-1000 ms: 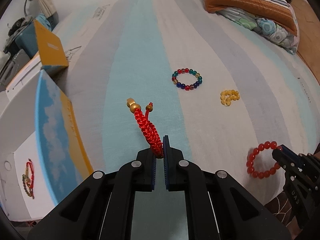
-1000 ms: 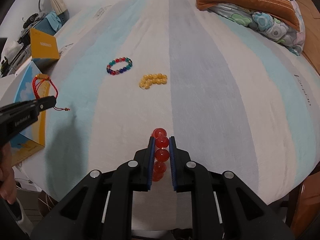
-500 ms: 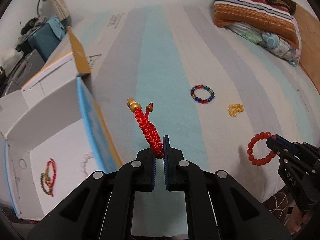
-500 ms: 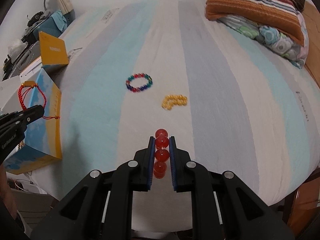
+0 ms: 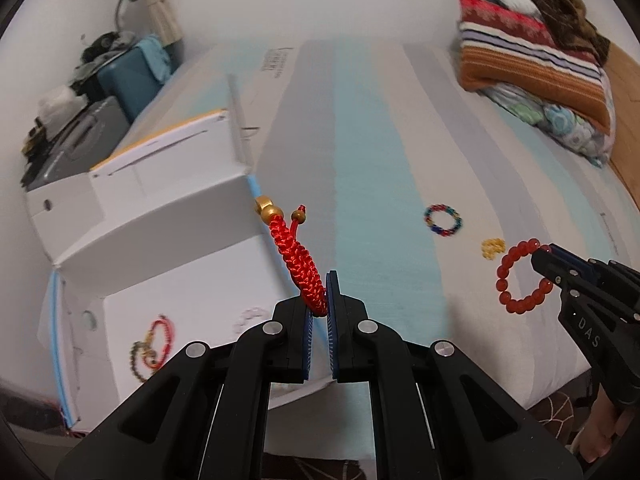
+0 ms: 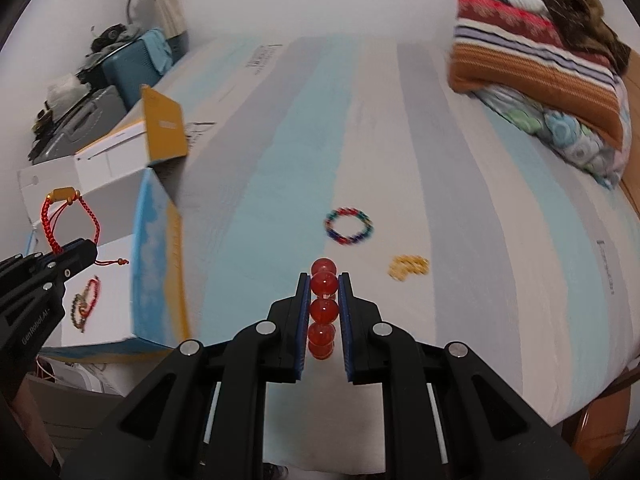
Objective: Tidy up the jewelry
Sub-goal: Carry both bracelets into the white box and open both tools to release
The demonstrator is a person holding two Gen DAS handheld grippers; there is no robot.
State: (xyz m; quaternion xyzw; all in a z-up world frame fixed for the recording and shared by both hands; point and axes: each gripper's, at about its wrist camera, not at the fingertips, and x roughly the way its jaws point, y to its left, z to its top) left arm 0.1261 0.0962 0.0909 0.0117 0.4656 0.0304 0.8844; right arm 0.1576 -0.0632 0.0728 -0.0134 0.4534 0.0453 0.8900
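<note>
My left gripper (image 5: 319,300) is shut on a red braided cord bracelet (image 5: 298,266) with gold beads, held above the open white box (image 5: 192,280). The bracelet also shows in the right wrist view (image 6: 70,220). My right gripper (image 6: 324,284) is shut on a red bead bracelet (image 6: 323,306), held above the bed; the bracelet also shows in the left wrist view (image 5: 520,276). A multicoloured bead bracelet (image 5: 442,220) and a yellow bead bracelet (image 5: 493,248) lie on the striped bedspread. Inside the box lie a red and dark bracelet (image 5: 150,346) and a pale one (image 5: 250,316).
The box has a blue and yellow side wall (image 6: 156,256) and a raised yellow flap (image 6: 164,126). Folded blankets and a pillow (image 5: 532,64) are stacked at the far right of the bed. Cluttered furniture (image 5: 80,120) stands left of the bed.
Both grippers have risen and drawn back, each keeping its bracelet. My left gripper has swung left over the open box, and more of the box interior shows.
</note>
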